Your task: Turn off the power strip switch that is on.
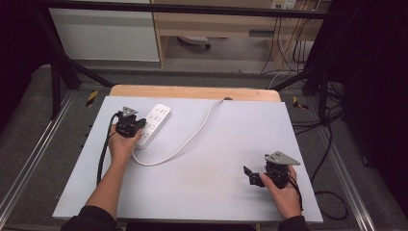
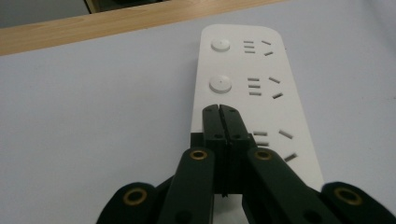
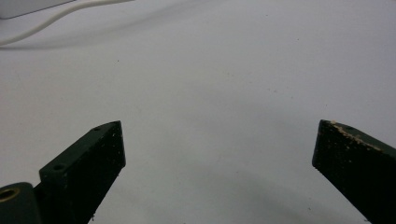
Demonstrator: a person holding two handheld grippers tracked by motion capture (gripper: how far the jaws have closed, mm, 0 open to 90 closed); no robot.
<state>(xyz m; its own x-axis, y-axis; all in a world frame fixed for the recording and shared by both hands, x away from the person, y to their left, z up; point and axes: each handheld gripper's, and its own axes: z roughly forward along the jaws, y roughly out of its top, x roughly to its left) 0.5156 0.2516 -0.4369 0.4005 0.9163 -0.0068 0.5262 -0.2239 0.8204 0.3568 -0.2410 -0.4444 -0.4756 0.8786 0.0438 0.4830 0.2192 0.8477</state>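
A white power strip (image 1: 155,124) lies at the back left of the grey table (image 1: 216,192), its white cord (image 1: 187,139) curving to the back edge. My left gripper (image 1: 137,122) is over the strip's near end. In the left gripper view the jaws are pressed together, and the gripper (image 2: 220,108) is shut with nothing between them, its tips over the power strip (image 2: 243,65) just short of the second round button (image 2: 220,84). Whether the tips touch the strip I cannot tell. My right gripper (image 1: 250,175) is at the front right, open above bare table (image 3: 219,135).
A wooden strip (image 1: 192,91) runs along the table's back edge. The cord (image 3: 56,16) crosses the far corner of the right gripper view. Black frame bars and loose cables (image 1: 332,144) stand beyond the table's right and back sides.
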